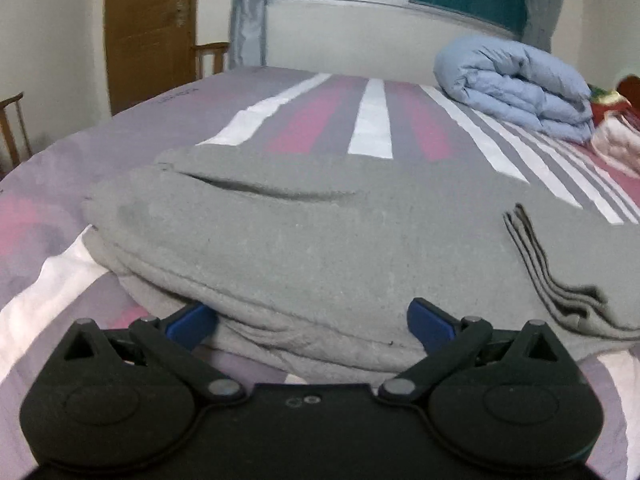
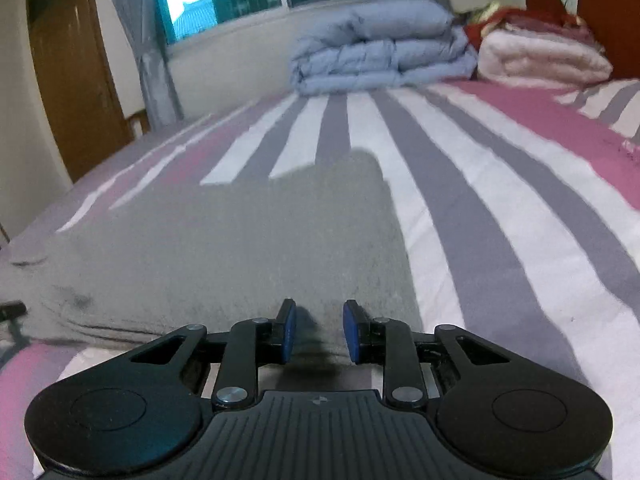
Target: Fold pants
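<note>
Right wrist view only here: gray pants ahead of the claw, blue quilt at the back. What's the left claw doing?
Observer: The left claw is wide open at the near folded edge of the pants, with stacked layers between its fingers.
Operator: Anything on the pants I can't see?
Observer: Yes, dark stripes run along the fabric to the right of the left claw.
Operator: Any opening or seam visible?
Observer: A long slit like a pocket mouth lies across the top layer.
Operator: What's beside the bed on that side?
Observer: A wooden chair stands at the far left, short of the brown door.
</note>
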Tool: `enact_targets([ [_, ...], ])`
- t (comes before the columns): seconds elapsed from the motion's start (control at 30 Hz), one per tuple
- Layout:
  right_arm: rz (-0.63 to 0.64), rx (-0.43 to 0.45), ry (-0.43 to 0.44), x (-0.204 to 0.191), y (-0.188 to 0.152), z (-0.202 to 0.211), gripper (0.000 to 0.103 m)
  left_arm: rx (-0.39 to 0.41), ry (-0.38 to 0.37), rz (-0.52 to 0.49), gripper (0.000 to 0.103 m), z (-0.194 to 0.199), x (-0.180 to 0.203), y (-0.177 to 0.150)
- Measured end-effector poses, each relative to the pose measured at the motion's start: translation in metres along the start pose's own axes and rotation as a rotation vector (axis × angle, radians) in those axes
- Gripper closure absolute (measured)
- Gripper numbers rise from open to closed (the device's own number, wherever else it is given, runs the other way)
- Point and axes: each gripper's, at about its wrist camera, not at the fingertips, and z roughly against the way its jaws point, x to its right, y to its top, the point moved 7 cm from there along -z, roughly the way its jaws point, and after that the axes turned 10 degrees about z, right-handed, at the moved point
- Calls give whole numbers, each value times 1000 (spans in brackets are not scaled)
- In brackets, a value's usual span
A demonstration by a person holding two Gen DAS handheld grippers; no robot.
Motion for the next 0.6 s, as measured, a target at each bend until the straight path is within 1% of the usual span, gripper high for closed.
enact_targets([
  [0.07, -13, 54, 10, 1, 8, 8, 77, 53, -35, 13, 6, 12, 7, 3],
  [0.1, -7, 66, 10, 1, 10, 10, 77, 90, -73, 3, 6, 19, 16, 5],
  [0.13, -3, 58, 13, 0, 8, 12, 77, 112, -109, -3, 6, 24, 25, 6],
  [0.17, 1, 20, 6, 0, 5, 4, 77, 136, -131, -4, 6, 28, 35, 6],
  [0.2, 4, -21, 5, 1, 3, -5, 77, 148, -140, -3, 6, 29, 43, 8],
  [0.23, 12, -40, 3, -1, 0, -10, 77, 158, -152, 1, 6, 29, 52, 9],
  [0.3, 18, -31, -1, -3, 4, -12, 76, 181, -162, -9, 6, 30, 62, 14],
  [0.37, 33, -29, 1, -4, -1, -10, 75, 198, -110, -36, 6, 31, 67, 16],
  [0.43, 30, -26, 10, -3, -2, -10, 74, 189, -66, -56, 6, 29, 62, 11],
  [0.5, 14, -23, 24, -1, -5, -10, 74, 164, 15, -56, 6, 27, 41, 7],
  [0.53, 6, -21, 30, 1, -5, -10, 74, 163, 55, -24, 6, 28, 29, 8],
  [0.57, 2, -20, 34, 1, -7, -8, 74, 173, 85, 40, 7, 31, 11, 12],
  [0.6, 0, -17, 36, 2, -7, -8, 74, 191, 78, 88, 8, 35, 1, 17],
])
